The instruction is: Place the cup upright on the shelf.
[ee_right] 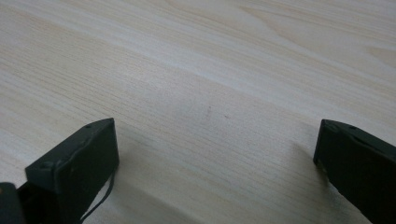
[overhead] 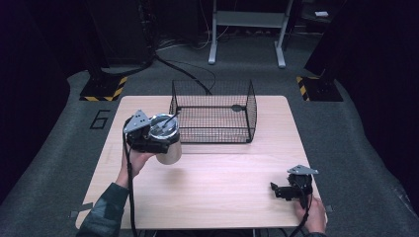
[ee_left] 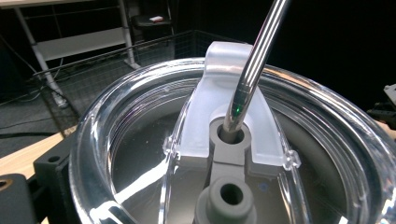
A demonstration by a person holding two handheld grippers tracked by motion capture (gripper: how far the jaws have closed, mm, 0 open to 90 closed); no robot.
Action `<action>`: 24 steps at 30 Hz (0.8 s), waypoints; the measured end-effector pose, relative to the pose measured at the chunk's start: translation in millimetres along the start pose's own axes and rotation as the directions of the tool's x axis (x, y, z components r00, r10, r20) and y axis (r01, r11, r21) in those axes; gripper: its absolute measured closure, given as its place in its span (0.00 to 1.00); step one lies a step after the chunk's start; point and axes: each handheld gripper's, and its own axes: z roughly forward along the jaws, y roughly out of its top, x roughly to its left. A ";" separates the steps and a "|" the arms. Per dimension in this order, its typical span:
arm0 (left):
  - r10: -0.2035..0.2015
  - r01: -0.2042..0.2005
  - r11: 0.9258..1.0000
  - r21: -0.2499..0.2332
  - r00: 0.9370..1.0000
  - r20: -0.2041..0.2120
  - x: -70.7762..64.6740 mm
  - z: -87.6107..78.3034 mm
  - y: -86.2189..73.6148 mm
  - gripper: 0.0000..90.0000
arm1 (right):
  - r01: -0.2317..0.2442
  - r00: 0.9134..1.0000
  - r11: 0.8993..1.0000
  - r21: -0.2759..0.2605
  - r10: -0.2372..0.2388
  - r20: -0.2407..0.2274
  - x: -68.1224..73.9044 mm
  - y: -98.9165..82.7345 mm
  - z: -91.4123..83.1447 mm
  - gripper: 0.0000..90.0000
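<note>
Held aloft in the left tongs (overhead: 150, 140): a steel tumbler (overhead: 167, 143) with a clear lid (ee_left: 224, 154) and a metal straw (ee_left: 252, 70), raised above the table (overhead: 207, 192) just beside the near left corner of the wire basket (overhead: 213, 112). Pinching the tumbler's body, black jaw edges hugging the lid rim in the left gripper view. Leaning toward the basket, the straw, seated in the lid's grey grommet. Well apart from the basket, near the table's front right corner: the right tongs (overhead: 289, 190), spread wide, resting low over bare wood grain, gripping nothing, a hand (overhead: 312, 215) behind them.
</note>
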 end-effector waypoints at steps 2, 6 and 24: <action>-0.003 0.003 1.000 -0.001 1.000 0.007 -2.2 1.9 2.8 0.03 | 0.000 1.000 1.000 -0.001 0.000 0.000 0.0 0.0 0.1 0.00; -0.001 0.001 1.000 -0.003 1.000 0.023 -5.4 5.4 8.6 0.03 | 0.000 1.000 1.000 0.000 0.000 0.000 0.0 0.0 0.0 0.00; 0.017 -0.016 1.000 -0.022 0.998 0.056 -13.1 26.5 42.9 0.03 | 0.000 1.000 1.000 0.000 0.000 0.000 0.0 0.0 0.0 0.00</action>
